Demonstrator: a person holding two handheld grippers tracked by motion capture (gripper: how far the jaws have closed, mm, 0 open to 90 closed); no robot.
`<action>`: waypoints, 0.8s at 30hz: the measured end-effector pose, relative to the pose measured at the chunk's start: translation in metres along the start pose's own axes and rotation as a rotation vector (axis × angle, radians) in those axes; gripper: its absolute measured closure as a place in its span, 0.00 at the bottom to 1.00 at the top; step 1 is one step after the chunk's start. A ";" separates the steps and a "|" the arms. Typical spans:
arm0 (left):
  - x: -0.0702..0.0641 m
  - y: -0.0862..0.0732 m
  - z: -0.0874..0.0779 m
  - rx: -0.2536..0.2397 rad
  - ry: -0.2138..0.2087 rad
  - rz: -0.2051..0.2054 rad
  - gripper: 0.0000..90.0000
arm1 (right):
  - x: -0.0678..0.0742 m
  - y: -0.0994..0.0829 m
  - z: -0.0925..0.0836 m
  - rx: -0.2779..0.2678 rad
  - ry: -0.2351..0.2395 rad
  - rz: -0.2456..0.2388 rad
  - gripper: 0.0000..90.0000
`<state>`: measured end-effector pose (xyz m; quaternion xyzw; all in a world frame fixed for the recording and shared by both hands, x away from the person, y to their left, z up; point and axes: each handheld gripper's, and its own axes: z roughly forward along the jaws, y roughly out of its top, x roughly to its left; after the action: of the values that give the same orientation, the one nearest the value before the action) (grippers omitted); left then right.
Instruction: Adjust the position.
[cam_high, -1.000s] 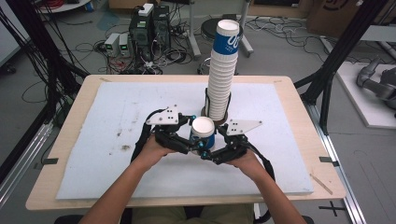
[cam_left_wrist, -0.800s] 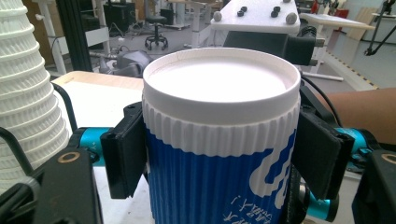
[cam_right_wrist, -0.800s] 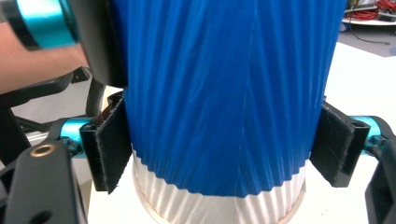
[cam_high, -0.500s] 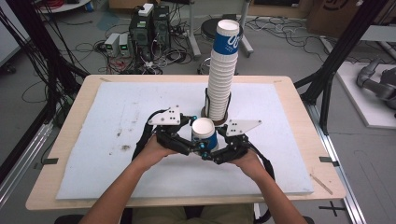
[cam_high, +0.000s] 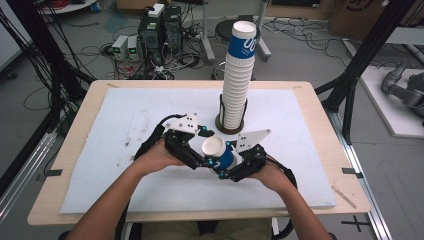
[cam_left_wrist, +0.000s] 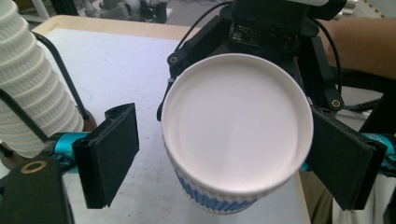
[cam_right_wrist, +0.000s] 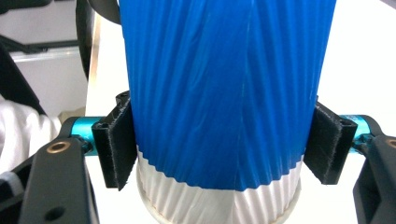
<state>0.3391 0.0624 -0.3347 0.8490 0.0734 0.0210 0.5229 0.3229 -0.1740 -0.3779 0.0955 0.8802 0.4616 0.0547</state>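
A blue ribbed paper cup (cam_high: 220, 152) lies on its side between both grippers, above the white mat (cam_high: 125, 120). My right gripper (cam_high: 226, 165) has just been closing and its pads now press the cup (cam_right_wrist: 219, 93) on both sides near its white base. My left gripper (cam_high: 204, 150) faces the cup's open mouth (cam_left_wrist: 236, 126). Its jaws straddle the rim, and the left pad (cam_left_wrist: 112, 154) stands clear of it. A tall stack of white cups (cam_high: 237, 80) topped by a blue one stands in a black wire holder (cam_high: 231, 127) just behind.
The mat covers a wooden table (cam_high: 320, 110). Black frame posts (cam_high: 360, 65) rise at the right, and cables and electronics (cam_high: 155, 30) lie on the floor beyond the far edge. The stack (cam_left_wrist: 28, 88) stands close to my left gripper.
The right gripper's jaws have drawn in onto the cup's base end. Both hands and the cup have stayed where they were.
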 end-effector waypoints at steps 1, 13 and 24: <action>0.000 0.000 0.001 0.006 -0.005 0.001 0.16 | 0.000 0.000 0.001 0.002 0.001 -0.003 0.27; 0.002 -0.004 0.012 0.064 -0.112 0.004 0.30 | 0.002 -0.001 0.005 0.054 0.037 -0.026 0.27; 0.011 -0.017 -0.005 -0.106 -0.099 -0.048 0.31 | -0.002 -0.001 -0.007 -0.133 0.009 0.031 0.15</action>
<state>0.3478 0.0758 -0.3478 0.8182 0.0666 -0.0299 0.5703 0.3233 -0.1805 -0.3753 0.1029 0.8464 0.5202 0.0497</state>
